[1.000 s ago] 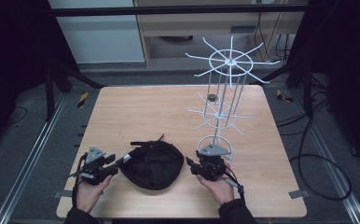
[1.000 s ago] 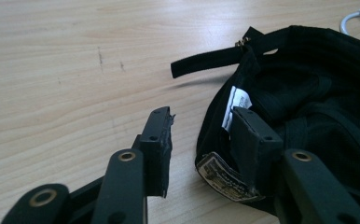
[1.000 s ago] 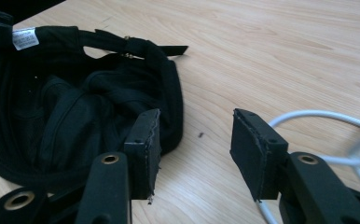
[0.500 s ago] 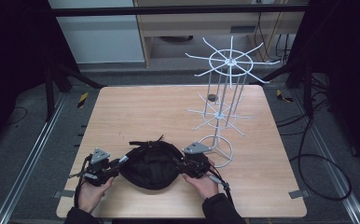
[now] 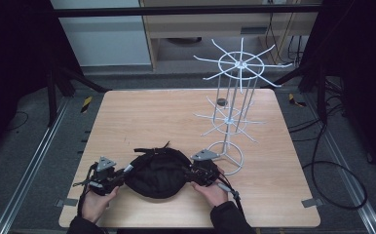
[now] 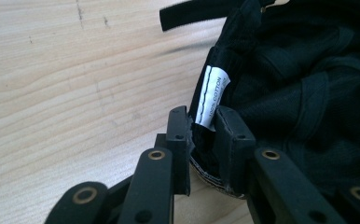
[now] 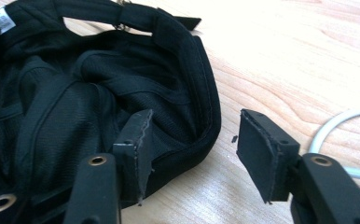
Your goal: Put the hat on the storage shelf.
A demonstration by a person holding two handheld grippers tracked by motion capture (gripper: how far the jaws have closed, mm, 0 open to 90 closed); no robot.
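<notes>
A black cap lies upside down on the wooden table, near its front edge. My left gripper is at the cap's left rim. In the left gripper view its jaws have just been closing and now pinch the rim, where a white label is sewn into the cap. My right gripper is at the cap's right rim. Its jaws have just been opening and stand wide. One pad is inside the cap and the other is outside, clear of the rim.
A white wire display rack with radiating hooks stands right of the cap. Its round base ring lies close to my right gripper. A small dark object sits on the table behind the rack. The table's front edge is just below both hands.
My right gripper has moved left from beside the rack's base to the cap's right rim. My left gripper has closed in on the cap's left rim.
</notes>
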